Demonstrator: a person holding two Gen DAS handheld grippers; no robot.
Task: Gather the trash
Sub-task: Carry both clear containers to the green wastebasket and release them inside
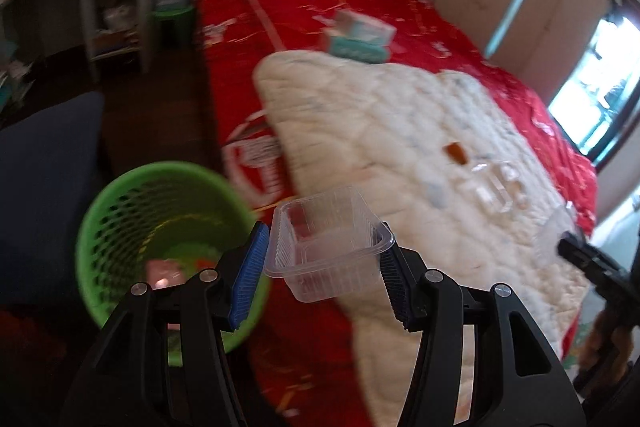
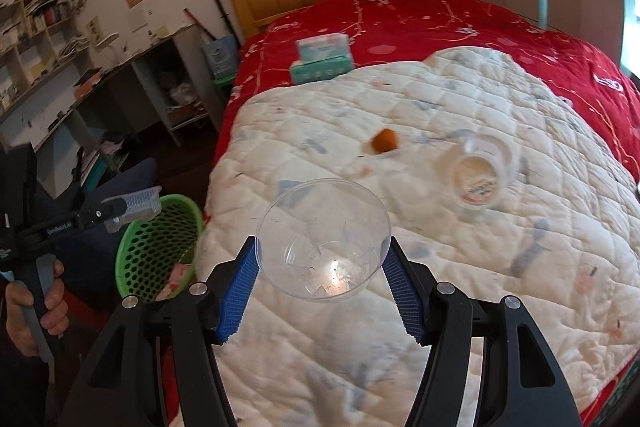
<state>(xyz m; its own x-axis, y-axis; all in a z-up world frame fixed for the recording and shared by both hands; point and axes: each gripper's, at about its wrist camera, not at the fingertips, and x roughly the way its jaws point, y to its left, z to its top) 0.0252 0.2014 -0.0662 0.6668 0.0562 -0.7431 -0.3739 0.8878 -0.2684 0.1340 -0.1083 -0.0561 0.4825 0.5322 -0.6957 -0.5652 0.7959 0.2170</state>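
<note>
Bedroom, red bed (image 2: 500,27) with white quilt (image 2: 460,227). Green basket (image 1: 132,211) on floor at left. Left gripper (image 1: 324,259) squeezes clear square tray (image 1: 328,247), near basket rim. Right gripper (image 2: 320,267) squeezes clear round cup (image 2: 324,239) above quilt. Orange scrap (image 2: 385,140), jar (image 2: 482,175) lie farther on quilt.

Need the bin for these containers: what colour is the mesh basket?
Green; the mesh basket shows best in the left wrist view.

No writing can be read with certainty. The left gripper (image 2: 134,205), seen from the right wrist, has small white lettering along its black arm, too blurred to make out. A clear jar (image 2: 482,175) near the quilt's (image 2: 500,267) right edge bears a printed lid, also illegible.
</note>
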